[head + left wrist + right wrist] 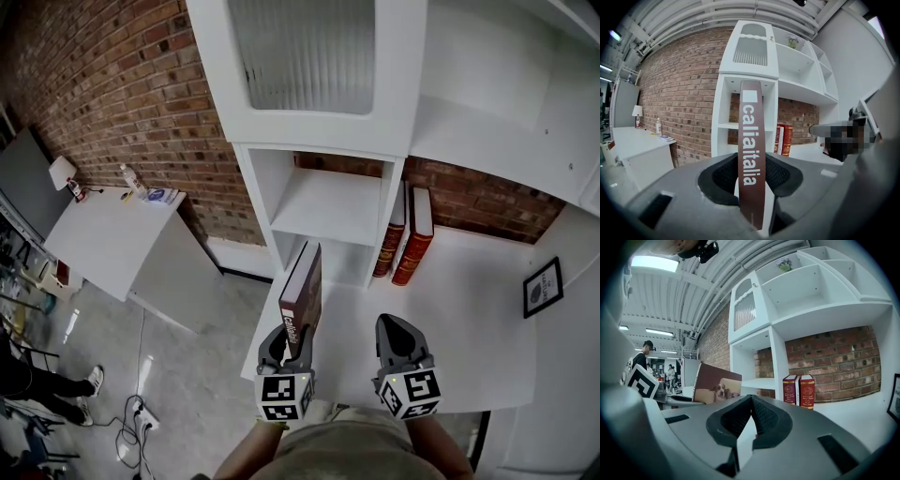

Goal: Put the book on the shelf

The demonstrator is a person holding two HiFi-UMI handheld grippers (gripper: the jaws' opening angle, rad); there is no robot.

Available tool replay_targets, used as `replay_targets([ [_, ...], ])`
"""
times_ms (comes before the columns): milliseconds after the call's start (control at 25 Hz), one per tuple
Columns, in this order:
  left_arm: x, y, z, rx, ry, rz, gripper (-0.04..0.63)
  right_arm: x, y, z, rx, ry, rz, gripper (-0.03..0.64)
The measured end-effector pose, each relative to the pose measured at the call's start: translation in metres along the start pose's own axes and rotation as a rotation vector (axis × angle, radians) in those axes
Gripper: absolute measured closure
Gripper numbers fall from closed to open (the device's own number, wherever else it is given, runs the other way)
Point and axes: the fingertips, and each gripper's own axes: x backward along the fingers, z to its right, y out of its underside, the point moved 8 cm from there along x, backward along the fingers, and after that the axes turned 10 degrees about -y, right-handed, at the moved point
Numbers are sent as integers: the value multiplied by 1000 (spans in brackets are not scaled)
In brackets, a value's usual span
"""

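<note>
The left tongs (289, 345) are closed on the lower part of a thin brown book (303, 281) with white letters on its spine, and both pads press on its sides. The book stands upright in the grip, with the spine turned to the person, above the near left part of the white counter (469, 319). It is in front of the white wooden shelf unit (328, 202), near its open lower compartments but not touching them. In the right gripper view its cover shows a picture of a dog on a sofa. The right tongs (394, 328) are just to the right of the left ones, their tips are together and there is nothing between them. Farther on the counter, two dark red books with gold marks (405, 236) lean against the right side of the shelf unit. A small black framed picture (543, 287) stands at the far right of the counter, and a red brick wall (112, 94) runs behind everything.
</note>
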Motion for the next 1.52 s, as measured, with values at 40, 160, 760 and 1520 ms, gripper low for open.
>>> replay_targets([
  [40,-2,0,0,13,-5,-3,448,-2,0,2,0,-5,1,611],
  [160,-6,2,1,56,-19,-12,448,-6,-1,8,0,-18,2,611],
  [760,-21,18,0,323,-58,-44,448,-15,9,28,1,-84,5,611],
  [1520,-47,41,-9,625,-3,-95,448,-18,15,36,-2,-102,-14,611],
])
